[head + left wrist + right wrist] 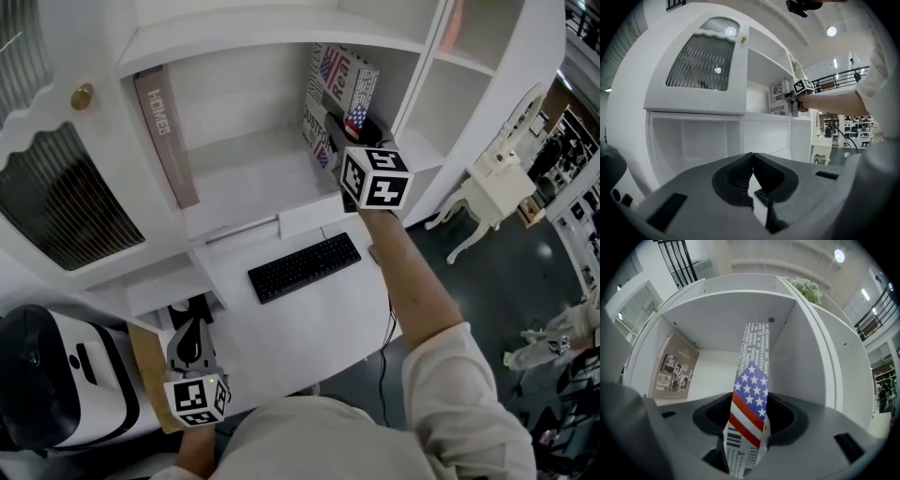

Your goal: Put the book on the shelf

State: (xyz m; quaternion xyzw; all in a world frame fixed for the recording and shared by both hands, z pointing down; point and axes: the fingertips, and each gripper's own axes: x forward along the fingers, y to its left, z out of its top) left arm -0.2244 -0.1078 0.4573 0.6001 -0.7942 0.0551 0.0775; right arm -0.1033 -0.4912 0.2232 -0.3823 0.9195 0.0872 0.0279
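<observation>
The book (342, 89) stands upright at the right end of the shelf (244, 169), close to the side wall. The right tool (352, 127) is spread wide around its spine without pinching it. A second book (167, 136) leans at the shelf's far left. The left tool (192, 342) hangs low over the surface (281, 319) near the keyboard (304, 266), pressed together and empty.

Place: furniture showroom | Evidence: white shelf unit (244, 159), ornate white table (487, 187), railed gallery (843, 77), ceiling spotlights (831, 31)
</observation>
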